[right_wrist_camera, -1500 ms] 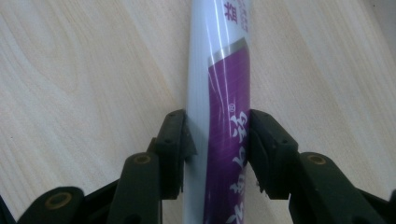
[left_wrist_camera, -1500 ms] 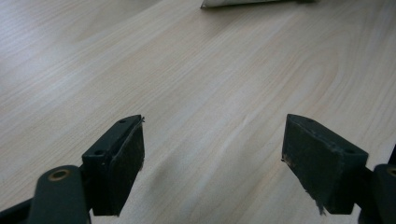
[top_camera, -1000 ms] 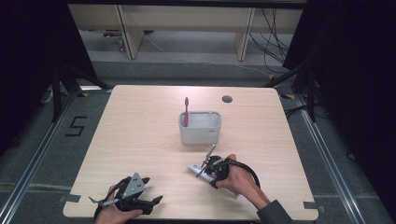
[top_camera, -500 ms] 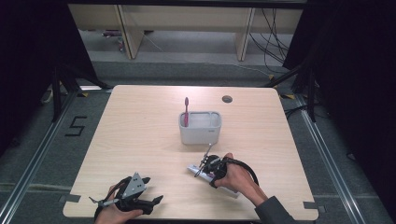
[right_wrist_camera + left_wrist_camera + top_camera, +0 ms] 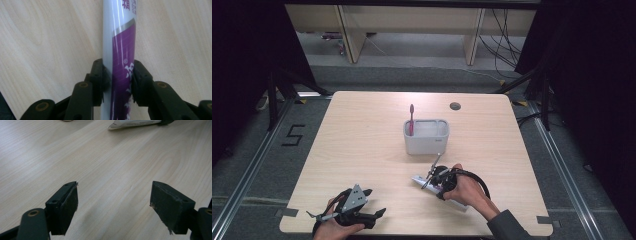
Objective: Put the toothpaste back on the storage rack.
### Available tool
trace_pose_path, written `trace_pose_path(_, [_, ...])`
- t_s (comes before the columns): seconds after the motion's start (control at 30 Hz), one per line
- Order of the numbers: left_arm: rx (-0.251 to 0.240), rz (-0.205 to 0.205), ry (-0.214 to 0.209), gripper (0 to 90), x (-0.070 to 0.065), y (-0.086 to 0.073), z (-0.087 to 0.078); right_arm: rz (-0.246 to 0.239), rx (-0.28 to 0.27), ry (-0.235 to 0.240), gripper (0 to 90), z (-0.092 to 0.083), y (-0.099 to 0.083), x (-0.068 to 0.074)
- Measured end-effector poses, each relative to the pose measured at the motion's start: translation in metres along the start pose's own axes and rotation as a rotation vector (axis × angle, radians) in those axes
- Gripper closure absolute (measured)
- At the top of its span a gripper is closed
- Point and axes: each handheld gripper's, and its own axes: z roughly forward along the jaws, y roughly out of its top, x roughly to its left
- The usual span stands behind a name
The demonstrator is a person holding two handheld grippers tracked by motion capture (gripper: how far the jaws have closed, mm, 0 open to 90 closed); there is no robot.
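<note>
I am clamping the right hand-held gripper (image 5: 117, 75) on the toothpaste tube (image 5: 120, 50) lying on the table (image 5: 362, 150); its jaws have just been closing. Lifting level should prevent slipping. The left hand-held gripper (image 5: 113, 202) is resting released.

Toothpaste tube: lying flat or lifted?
Flat on the table. The right tool has just closed its jaws on the toothpaste tube, which rests against the wood.

Even overhead light keeps the table (image 5: 362, 150) bright, while the surroundings left and right fall into near darkness. Shadows are soft and short. The tube (image 5: 120, 50) carries a glare streak, and nearby claw parts blur.
</note>
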Motion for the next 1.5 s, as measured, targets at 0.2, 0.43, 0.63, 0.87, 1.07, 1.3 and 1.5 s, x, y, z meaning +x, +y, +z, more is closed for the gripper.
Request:
trace_pose_path(0.2, [-0.006, 0.006, 0.009, 22.2, 0.0, 0.0, 0.0, -0.011, -0.023, 0.009, 69.0, -0.006, -0.003, -0.001])
trace_pose_path(0.43, [0.006, 0.01, 0.008, 22.2, 0.001, 0.0, -0.001, -0.016, -0.106, -0.017, 70.1, -0.023, -0.005, -0.002])
trace_pose_path(0.63, [-0.006, 0.005, 0.005, 22.2, 0.0, 0.0, 0.0, -0.011, -0.191, -0.012, 70.1, -0.044, -0.008, -0.004])
trace_pose_path(0.87, [-0.002, -0.006, -0.001, 22.1, 0.0, 0.001, 0.0, -0.001, -0.293, -0.013, 70.1, -0.062, -0.009, -0.01])
trace_pose_path(1.07, [-0.016, -0.008, 0.004, 22.0, -0.001, 0.0, 0.001, 0.037, -0.375, -0.012, 70.1, -0.078, -0.007, -0.015])
trace_pose_path(1.3, [-0.003, 0.004, 0.006, 22.0, 0.0, 0.0, 0.0, 0.033, -0.46, -0.023, 70.1, -0.089, 0.0, -0.021])
trace_pose_path(1.5, [0.0, 0.009, 0.003, 22.0, 0.0, -0.001, 0.0, 0.056, -0.522, -0.019, 70.1, -0.096, 0.005, -0.025])
